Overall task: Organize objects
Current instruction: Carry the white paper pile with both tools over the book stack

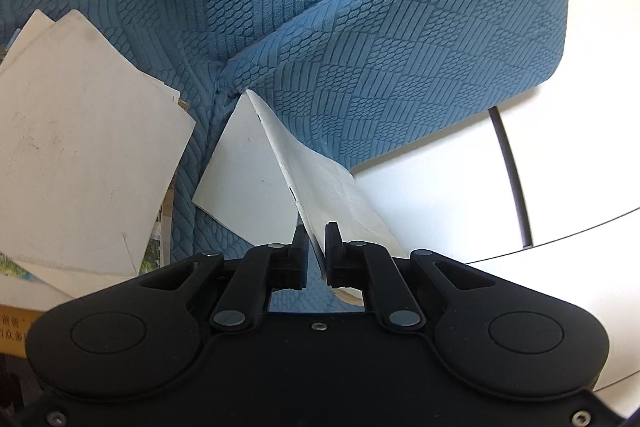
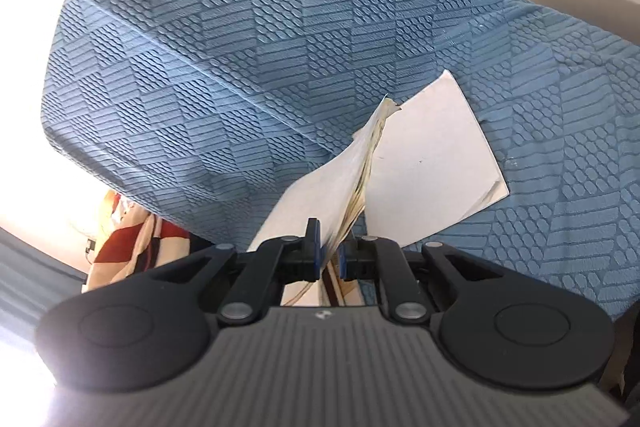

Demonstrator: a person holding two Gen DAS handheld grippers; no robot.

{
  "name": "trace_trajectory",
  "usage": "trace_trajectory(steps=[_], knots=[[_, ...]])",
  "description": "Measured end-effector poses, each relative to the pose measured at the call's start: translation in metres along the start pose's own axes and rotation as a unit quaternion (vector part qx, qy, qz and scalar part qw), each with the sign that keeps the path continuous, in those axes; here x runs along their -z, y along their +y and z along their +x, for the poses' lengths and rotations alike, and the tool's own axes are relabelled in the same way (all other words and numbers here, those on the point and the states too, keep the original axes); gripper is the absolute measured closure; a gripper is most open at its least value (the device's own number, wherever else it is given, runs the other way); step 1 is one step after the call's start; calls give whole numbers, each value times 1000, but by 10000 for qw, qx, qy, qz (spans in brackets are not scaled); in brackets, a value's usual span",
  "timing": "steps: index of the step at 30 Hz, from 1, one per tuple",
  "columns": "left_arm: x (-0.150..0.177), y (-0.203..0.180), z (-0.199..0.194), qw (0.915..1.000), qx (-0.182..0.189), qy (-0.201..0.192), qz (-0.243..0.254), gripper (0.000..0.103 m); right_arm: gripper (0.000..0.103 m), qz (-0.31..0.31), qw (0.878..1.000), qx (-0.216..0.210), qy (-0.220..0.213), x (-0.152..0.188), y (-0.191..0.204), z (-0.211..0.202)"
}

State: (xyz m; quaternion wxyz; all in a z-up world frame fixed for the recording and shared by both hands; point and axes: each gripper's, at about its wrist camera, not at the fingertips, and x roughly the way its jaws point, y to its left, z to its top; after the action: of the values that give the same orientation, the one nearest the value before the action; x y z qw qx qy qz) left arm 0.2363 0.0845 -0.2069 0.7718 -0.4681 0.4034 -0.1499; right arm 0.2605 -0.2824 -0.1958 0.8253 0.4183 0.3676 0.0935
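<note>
Each hand-held gripper, left (image 1: 317,241) and right (image 2: 329,241), pinches seemingly one booklet (image 1: 320,183) (over blue cushions (image 1: 400,47))

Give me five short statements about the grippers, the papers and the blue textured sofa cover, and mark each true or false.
1. The left gripper is clamped on a white folded paper booklet. True.
2. The right gripper stands wide open and empty. False: it is shut on a thin white paper booklet.
3. The blue textured sofa cover is plain and smooth. False: it bears embossed stripes and ovals.
4. A loose stack of white paper sheets lies beside the left gripper. True.
5. A red cup stands on the cover. False: none shows.
</note>
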Motion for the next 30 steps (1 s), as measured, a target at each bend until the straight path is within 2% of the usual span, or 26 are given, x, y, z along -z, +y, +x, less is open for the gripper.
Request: trace_trajectory(steps=[6,17,27,30], knots=[[-9,-17,-25,9993,280,-241,24,96,92,-142,9998,-156,42,-2,20,-14],[-20,-47,-77,9976,410,-477,298,96,92,-320,9987,-385,70,-3,69,-31],[-28,-51,-119,9957,418,-707,429,96,92,-622,9966,-547,35,2,118,-40],[-32,-47,-125,9955,255,-759,497,96,92,-672,9960,-588,79,8,128,-36]])
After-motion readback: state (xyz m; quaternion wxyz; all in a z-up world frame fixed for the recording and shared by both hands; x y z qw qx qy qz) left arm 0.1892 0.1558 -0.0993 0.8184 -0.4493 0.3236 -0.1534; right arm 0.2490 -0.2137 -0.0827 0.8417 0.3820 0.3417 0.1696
